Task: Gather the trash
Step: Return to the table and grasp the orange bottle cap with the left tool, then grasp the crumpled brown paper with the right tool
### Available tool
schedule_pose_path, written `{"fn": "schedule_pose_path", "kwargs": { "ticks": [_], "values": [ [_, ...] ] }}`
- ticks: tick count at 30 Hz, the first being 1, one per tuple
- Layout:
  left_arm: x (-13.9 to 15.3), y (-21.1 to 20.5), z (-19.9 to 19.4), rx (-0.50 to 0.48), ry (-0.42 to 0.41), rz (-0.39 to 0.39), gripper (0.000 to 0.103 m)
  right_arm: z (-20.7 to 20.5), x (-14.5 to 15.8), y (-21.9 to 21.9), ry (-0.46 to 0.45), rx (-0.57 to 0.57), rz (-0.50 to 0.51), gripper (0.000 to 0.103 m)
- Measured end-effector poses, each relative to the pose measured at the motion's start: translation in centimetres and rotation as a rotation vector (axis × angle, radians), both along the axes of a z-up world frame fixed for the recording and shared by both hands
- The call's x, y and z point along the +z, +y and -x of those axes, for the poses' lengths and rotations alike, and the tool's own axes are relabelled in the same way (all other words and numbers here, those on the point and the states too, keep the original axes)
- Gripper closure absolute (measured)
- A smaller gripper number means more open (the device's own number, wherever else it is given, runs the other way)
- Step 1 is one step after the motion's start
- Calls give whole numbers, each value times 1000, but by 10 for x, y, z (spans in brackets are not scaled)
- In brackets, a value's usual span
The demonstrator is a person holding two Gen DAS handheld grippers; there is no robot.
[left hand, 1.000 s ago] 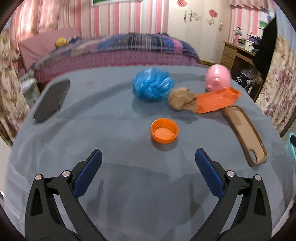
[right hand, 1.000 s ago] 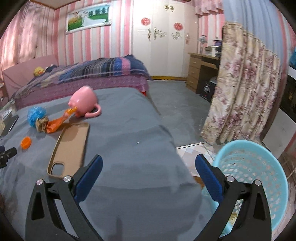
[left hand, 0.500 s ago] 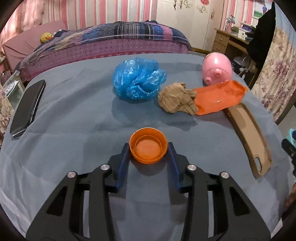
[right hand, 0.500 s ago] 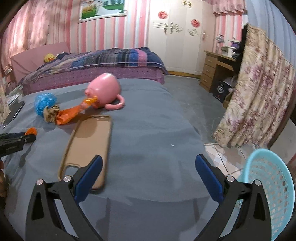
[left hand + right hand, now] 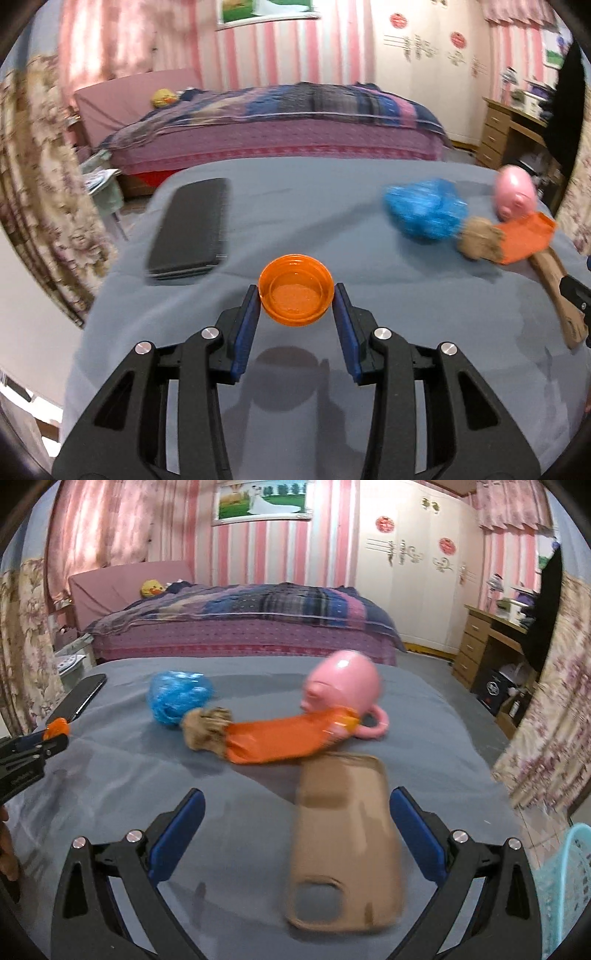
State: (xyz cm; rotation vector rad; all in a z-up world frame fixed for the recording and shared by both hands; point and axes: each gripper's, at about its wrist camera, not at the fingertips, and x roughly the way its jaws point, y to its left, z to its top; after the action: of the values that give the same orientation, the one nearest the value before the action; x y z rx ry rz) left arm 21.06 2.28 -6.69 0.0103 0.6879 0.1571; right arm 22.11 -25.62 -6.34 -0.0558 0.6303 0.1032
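Observation:
My left gripper (image 5: 295,301) is shut on an orange plastic cap (image 5: 295,294) and holds it above the grey table; its shadow lies below. From the right wrist view the cap (image 5: 56,726) shows at the far left in the left gripper (image 5: 48,743). A crumpled blue plastic bag (image 5: 178,698), a brown paper wad (image 5: 206,729) and an orange wrapper (image 5: 280,738) lie together mid-table. My right gripper (image 5: 295,834) is open and empty, hovering over a tan phone case (image 5: 345,845).
A pink pig mug (image 5: 341,688) lies on its side behind the wrapper. A black phone (image 5: 192,229) lies at the table's left. A light blue basket (image 5: 565,890) stands on the floor at right. A bed (image 5: 240,627) is behind the table.
My left gripper closed on the orange cap, lifted it and swung left. My right gripper turned left from the basket toward the table and now hangs over the phone case.

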Motion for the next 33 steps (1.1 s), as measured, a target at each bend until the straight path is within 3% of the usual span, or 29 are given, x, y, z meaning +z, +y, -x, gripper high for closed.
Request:
{"fn": "schedule_pose_path", "kwargs": {
  "ticks": [5, 13, 18, 20, 23, 33],
  "values": [
    [0, 36, -2, 60, -11, 33, 64, -18, -1, 33, 4, 41, 24, 5],
    [3, 54, -12, 73, -10, 45, 64, -56, -3, 74, 26, 79, 63, 7],
    [6, 60, -15, 74, -12, 39, 64, -75, -11, 91, 82, 135, 89, 31],
    [7, 62, -15, 76, -14, 49, 64, -78, -13, 93, 105, 160, 90, 52],
    [8, 60, -13, 78, -12, 50, 64, -73, -11, 88, 86, 172, 74, 63],
    [25, 37, 8, 53, -29, 49, 64, -19, 10, 53, 17, 172, 39, 63]
  ]
}}
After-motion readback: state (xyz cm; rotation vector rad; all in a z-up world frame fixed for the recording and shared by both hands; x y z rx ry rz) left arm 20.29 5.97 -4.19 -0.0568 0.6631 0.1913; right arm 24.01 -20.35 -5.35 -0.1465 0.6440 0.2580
